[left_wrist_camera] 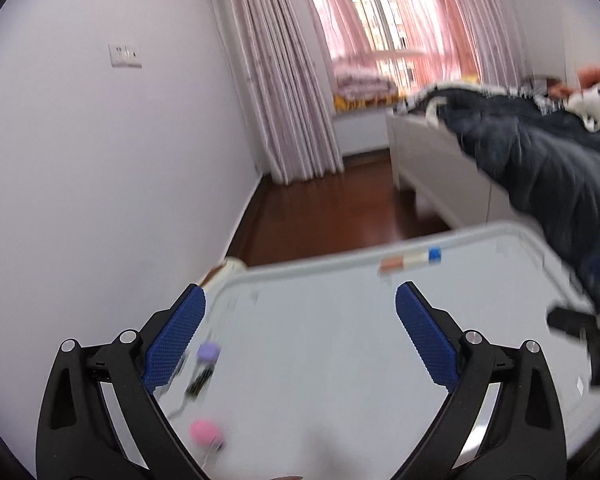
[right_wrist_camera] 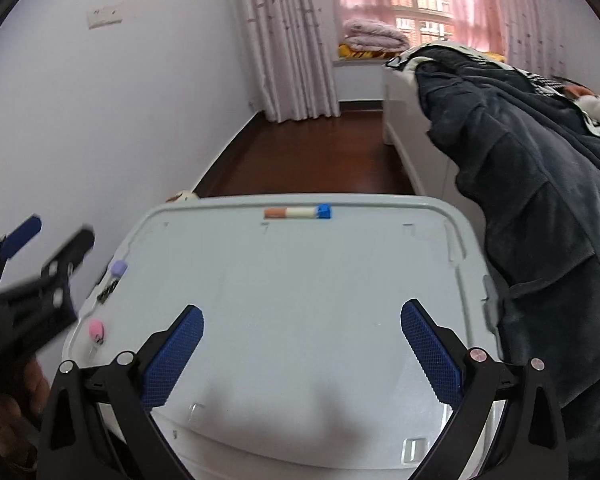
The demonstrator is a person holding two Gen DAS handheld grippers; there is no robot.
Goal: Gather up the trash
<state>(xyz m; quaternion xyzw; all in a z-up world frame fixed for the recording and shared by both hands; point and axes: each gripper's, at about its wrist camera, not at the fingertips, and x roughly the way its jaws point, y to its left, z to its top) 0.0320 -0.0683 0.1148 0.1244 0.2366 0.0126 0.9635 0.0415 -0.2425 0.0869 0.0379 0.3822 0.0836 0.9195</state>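
Observation:
A pale grey plastic lid (right_wrist_camera: pixel 300 288) serves as the work surface; it also shows in the left wrist view (left_wrist_camera: pixel 320 340). At its far edge lies a strip of orange, white and blue blocks (right_wrist_camera: pixel 298 212), also in the left wrist view (left_wrist_camera: pixel 410 261). Near its left edge lie a tube with a purple cap (right_wrist_camera: pixel 116 270) (left_wrist_camera: pixel 206 360) and a pink-capped item (right_wrist_camera: pixel 96 330) (left_wrist_camera: pixel 206 432). My left gripper (left_wrist_camera: pixel 300 320) is open and empty over the lid, the tube beside its left finger. My right gripper (right_wrist_camera: pixel 302 330) is open and empty over the lid's near middle.
A bed with a dark blue quilt (right_wrist_camera: pixel 540 200) crowds the lid's right side. A white wall (right_wrist_camera: pixel 100 120) runs along the left. Dark wood floor (right_wrist_camera: pixel 312 152) lies beyond, with curtains (right_wrist_camera: pixel 292 40) and a window behind. The left gripper shows blurred in the right wrist view (right_wrist_camera: pixel 28 280).

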